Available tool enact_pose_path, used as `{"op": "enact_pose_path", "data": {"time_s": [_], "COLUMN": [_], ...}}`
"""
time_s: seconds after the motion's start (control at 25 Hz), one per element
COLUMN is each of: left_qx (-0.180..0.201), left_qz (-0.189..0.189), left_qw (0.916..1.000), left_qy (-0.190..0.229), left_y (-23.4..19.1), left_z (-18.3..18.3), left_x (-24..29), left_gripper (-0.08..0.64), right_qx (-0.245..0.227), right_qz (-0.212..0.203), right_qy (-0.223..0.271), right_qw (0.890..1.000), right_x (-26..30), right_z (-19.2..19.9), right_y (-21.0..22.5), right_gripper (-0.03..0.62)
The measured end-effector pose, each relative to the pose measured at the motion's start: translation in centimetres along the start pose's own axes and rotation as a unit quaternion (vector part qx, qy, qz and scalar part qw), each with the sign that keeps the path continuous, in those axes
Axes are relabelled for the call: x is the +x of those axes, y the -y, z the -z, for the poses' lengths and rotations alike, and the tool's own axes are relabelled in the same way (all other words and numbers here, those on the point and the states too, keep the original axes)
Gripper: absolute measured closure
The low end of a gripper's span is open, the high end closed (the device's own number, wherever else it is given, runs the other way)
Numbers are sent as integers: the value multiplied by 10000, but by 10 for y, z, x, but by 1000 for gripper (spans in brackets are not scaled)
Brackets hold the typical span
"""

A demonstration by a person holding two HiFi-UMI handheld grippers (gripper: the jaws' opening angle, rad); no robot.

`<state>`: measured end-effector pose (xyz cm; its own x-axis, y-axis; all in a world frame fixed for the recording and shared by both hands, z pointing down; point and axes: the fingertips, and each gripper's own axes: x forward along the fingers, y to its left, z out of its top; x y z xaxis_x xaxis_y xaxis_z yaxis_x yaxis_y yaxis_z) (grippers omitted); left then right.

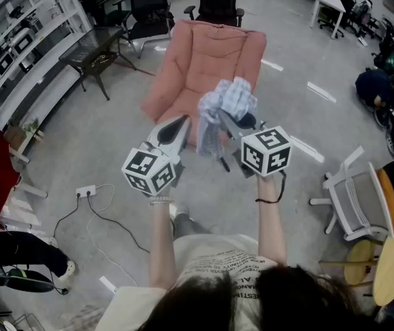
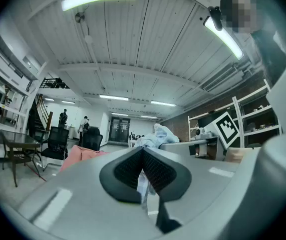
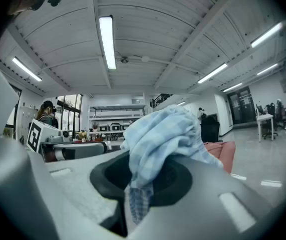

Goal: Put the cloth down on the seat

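Crumpled pale-blue checked cloth (image 1: 228,102), clamped in right gripper (image 3: 143,176) and pinched by an edge in closed left gripper (image 2: 144,159), aloft short of far pink padded seat (image 1: 207,61); carrying step, next: reaching forward, lowering, releasing.

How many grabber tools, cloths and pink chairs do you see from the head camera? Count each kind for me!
grippers: 2, the left gripper and the right gripper
cloth: 1
pink armchair: 1
Total: 4
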<state>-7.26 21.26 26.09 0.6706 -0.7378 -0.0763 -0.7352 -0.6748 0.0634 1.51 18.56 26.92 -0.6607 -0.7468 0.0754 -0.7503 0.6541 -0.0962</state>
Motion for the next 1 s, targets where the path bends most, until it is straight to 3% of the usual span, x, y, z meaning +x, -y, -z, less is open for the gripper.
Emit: {"op": "enact_pose_path", "data": {"time_s": [0.72,1.0], "left_qx": [93,127], "left_qz": [68,-27], "left_qw": [9996,9998], "left_qy": [272,156], "left_y": [4,6], "left_z": [-18,-16], "left_x": [-12,-16], "left_gripper": [569,569], "right_qx": [-90,-25], "right_qz": [102,29], "right_qy": [-24,4], "right_qw": [9999,10000], "right_x": [0,3], "right_z": [-6,-5], "right_y": [-13,-16], "right_gripper": [515,515]}}
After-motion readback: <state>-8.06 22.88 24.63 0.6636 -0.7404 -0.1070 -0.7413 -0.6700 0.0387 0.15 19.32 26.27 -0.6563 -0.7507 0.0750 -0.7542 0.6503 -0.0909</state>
